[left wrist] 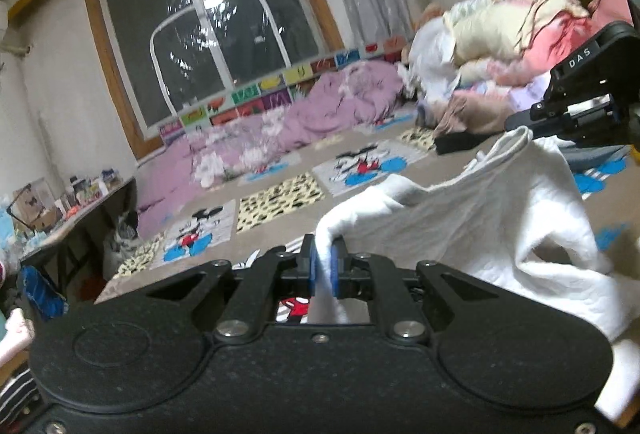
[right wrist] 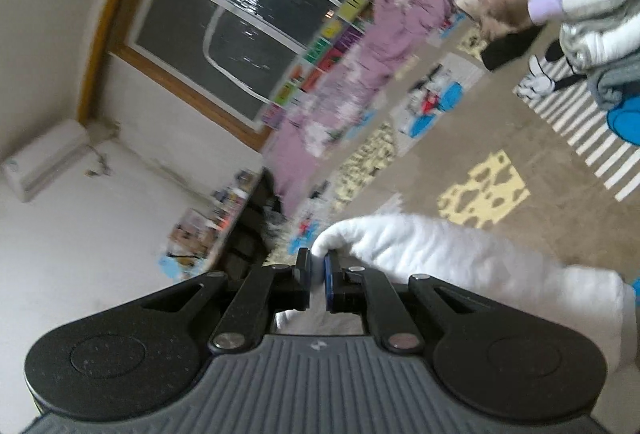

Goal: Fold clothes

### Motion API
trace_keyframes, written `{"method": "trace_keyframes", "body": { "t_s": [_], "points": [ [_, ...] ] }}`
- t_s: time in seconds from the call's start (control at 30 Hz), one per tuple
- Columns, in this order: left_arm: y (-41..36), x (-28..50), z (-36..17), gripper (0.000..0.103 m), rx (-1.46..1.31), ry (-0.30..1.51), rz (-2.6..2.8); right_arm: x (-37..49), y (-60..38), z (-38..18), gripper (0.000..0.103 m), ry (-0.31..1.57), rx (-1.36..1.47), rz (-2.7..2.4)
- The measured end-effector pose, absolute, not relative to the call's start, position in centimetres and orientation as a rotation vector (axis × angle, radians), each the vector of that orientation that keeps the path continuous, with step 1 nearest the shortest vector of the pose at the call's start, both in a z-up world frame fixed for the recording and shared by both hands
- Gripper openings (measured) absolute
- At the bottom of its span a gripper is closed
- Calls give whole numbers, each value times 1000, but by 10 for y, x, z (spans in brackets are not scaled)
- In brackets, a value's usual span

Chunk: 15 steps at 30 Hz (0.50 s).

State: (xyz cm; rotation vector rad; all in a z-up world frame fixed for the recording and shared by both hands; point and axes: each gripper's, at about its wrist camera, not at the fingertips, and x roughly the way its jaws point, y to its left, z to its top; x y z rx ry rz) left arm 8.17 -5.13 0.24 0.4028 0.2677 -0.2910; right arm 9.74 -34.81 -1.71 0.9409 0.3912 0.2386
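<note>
white garment pinched in left claw, right claw

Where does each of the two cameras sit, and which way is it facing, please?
Left wrist: on the left tool, facing the window across the bed; shows its fingers pinching the white garment, plus the right tool.
Right wrist: on the right tool, rolled sideways, facing that window; fingers pinch the garment.
Shared: garment, window, purple quilt.
</note>
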Motion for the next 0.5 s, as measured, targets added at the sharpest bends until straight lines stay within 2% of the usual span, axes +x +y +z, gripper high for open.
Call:
{"method": "trace_keyframes", "body": {
  "t_s": [0.5],
  "points": [
    [-40,232,-69,7,343,508,-339,240,-335,-95,9,600,891,139]
  ]
}}
